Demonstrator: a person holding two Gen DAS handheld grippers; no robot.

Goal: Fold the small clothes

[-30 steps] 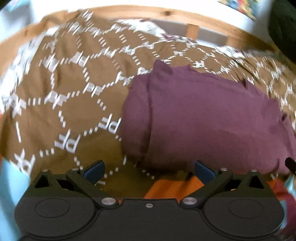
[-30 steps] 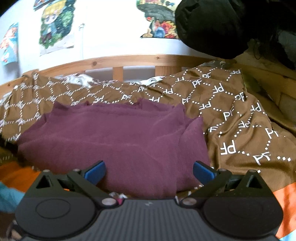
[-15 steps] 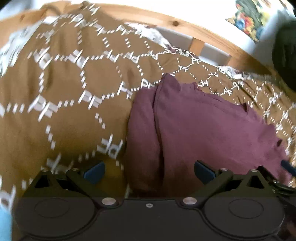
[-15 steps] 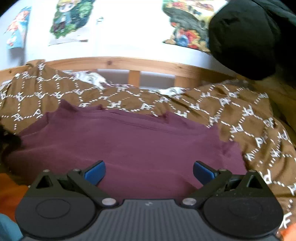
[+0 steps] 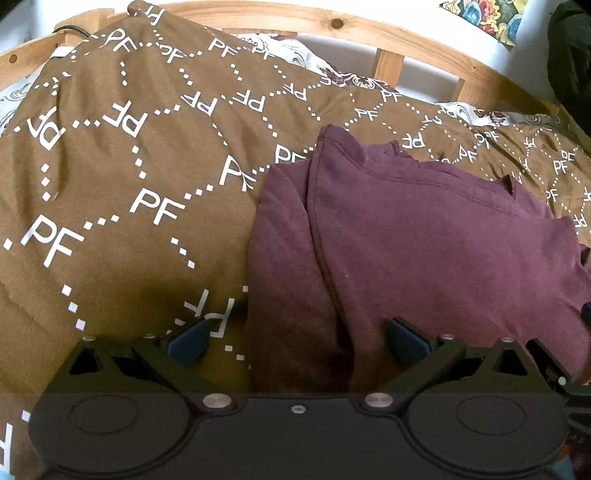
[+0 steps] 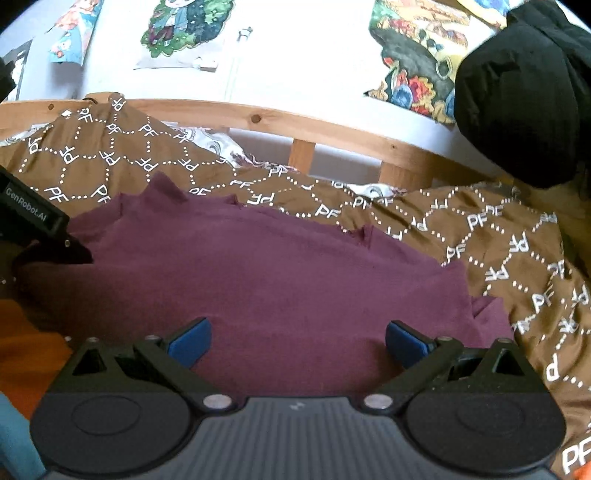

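A maroon garment (image 5: 424, 251) lies partly folded on a brown bedspread (image 5: 129, 184) printed with white "PF" marks. In the left wrist view its left edge is doubled over in a long fold. My left gripper (image 5: 295, 339) is open and empty, low over the garment's near left corner. In the right wrist view the garment (image 6: 277, 273) fills the middle. My right gripper (image 6: 295, 341) is open and empty over its near edge. The left gripper's black body (image 6: 33, 225) shows at the far left of that view.
A wooden bed rail (image 6: 295, 125) runs behind the bedspread, with posters (image 6: 177, 29) on the white wall above. A black garment (image 6: 524, 92) hangs at the upper right. Orange fabric (image 6: 26, 354) lies at the near left edge.
Both grippers have moved forward and lower toward the garment, which now looks larger. The left wrist view swung left, then settled on the garment's left fold. Both jaws stayed open.
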